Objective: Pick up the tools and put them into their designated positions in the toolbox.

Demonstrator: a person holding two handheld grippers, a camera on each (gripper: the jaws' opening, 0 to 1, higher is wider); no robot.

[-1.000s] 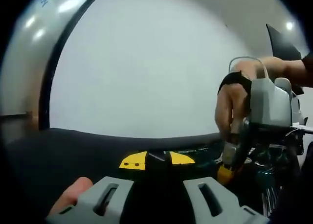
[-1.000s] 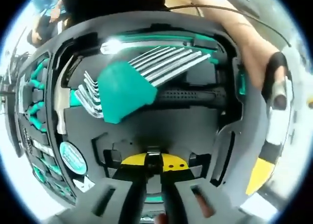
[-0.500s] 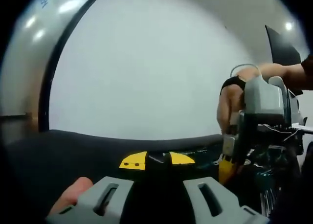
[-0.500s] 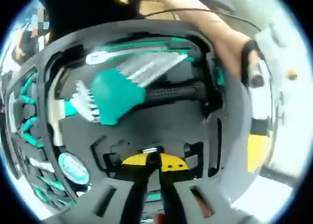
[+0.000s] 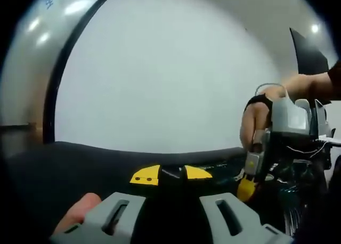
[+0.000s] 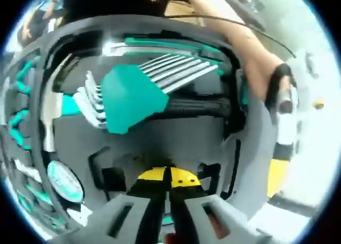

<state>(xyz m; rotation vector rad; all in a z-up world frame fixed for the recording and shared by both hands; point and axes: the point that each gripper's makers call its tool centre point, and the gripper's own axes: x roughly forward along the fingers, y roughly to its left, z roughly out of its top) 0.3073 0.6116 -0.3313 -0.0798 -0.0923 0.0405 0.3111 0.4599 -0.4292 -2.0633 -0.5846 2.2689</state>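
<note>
An open black toolbox [image 6: 254, 148] lies below my right gripper [image 6: 168, 176], whose yellow-tipped jaws stand shut just over an empty moulded recess [image 6: 109, 167]. Inside the box lie a teal hex key set [image 6: 133, 95], a hammer [image 6: 52, 121] with a black handle, a round tape measure [image 6: 65, 181] and teal-handled screwdrivers [image 6: 18, 116]. My left gripper [image 5: 171, 175] is shut on the toolbox's black rim [image 5: 80, 164]. That left gripper [image 6: 277, 175] also appears at the box's right edge. The right gripper [image 5: 248, 186], in a hand, hovers over the tools.
A white wall [image 5: 160, 68] rises behind the toolbox. A person's bare forearm [image 6: 234, 36] runs along the far right of the box, and a fingertip [image 5: 80, 209] shows beside my left jaws. A cable [image 6: 224, 17] crosses behind the box.
The right gripper's view swayed over the box and came back, still above the same recess. In the left gripper view the right gripper has shifted slightly right. My left gripper has held still.
</note>
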